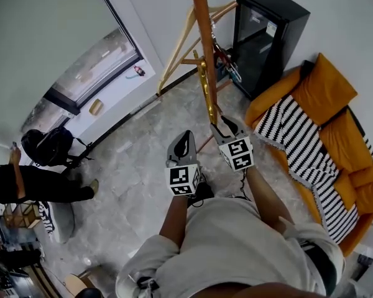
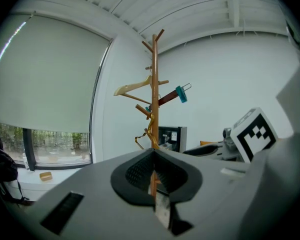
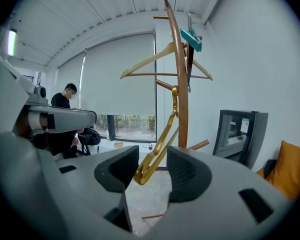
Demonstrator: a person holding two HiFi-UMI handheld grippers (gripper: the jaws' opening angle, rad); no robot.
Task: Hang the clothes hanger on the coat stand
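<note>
Between spread right tool (image 3: 150, 160) jaws: gold hanger (image 3: 160, 141) end; head view unclear.

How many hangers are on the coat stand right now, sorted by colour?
Light wood hanger: 1
Gold hanger: 1
Dark red hanger with teal clip: 1
Total: 3

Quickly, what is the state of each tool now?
Left tool: closed, empty.
Right tool: open; the gold hanger has its end between the jaws, not gripped.
</note>
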